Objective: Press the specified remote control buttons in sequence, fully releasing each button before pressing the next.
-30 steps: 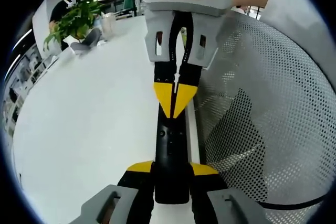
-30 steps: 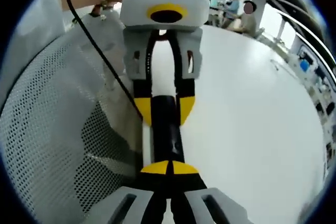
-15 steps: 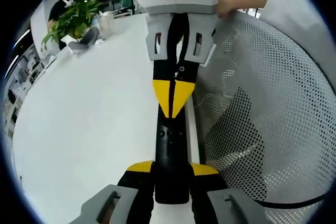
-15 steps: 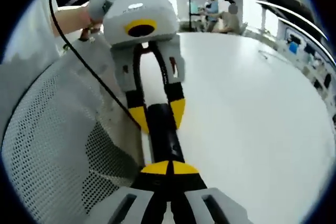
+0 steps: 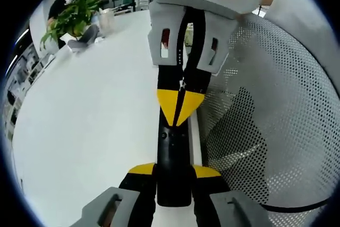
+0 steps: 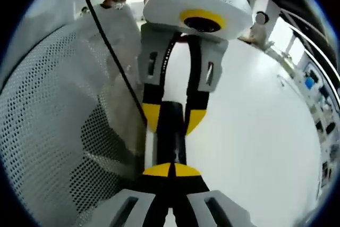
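White surface [image 5: 85,126] took the left half of the left gripper view; a perforated white mesh panel [image 5: 276,104] took the right.

Left gripper [image 5: 173,173] rose from bottom center, jaws pinching the near end of the remote [image 5: 173,158]. Remote was black, slim, lying along the surface edge beside the mesh, running up-frame.

Right gripper [image 5: 179,107] came down from top center, yellow tips pressed together, point on the remote's upper face. In the right gripper view, right gripper [image 6: 171,170] sat bottom center, left gripper [image 6: 171,118] above it straddling the remote [image 6: 171,136].

Potted plant [image 5: 71,17] upper left.
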`<state>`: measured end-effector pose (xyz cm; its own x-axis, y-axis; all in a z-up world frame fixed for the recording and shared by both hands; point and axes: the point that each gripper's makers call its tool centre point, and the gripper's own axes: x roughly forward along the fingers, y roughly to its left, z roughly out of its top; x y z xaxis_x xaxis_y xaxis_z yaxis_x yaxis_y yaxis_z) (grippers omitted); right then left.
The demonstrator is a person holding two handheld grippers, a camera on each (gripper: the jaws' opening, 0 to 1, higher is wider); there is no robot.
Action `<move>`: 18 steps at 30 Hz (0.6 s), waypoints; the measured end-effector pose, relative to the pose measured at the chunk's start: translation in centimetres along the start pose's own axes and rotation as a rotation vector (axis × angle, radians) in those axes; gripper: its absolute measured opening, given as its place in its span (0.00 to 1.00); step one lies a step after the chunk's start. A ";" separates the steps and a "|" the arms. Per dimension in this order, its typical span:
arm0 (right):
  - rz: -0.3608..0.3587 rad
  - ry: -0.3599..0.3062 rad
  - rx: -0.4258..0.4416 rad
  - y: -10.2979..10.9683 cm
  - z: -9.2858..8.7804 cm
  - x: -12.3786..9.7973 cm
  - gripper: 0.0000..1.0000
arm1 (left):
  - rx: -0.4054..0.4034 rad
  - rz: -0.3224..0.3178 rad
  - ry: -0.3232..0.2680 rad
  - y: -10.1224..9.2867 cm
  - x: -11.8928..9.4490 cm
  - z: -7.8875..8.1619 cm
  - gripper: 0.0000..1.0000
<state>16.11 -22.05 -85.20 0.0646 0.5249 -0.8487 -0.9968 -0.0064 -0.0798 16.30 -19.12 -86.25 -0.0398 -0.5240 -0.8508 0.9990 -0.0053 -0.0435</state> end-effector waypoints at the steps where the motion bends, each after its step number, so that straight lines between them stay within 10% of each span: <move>1: 0.002 0.003 0.014 0.0 0.0 0.0 0.00 | 0.006 -0.001 0.002 0.0 0.0 0.0 0.25; 18: 0.155 0.106 0.161 -0.2 -0.1 0.2 0.00 | 0.018 0.011 -0.001 0.0 0.1 0.0 0.25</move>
<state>16.38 -22.03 -85.43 -0.0939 0.4356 -0.8952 -0.9893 0.0602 0.1331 16.32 -19.16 -86.33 -0.0283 -0.5248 -0.8507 0.9996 -0.0149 -0.0241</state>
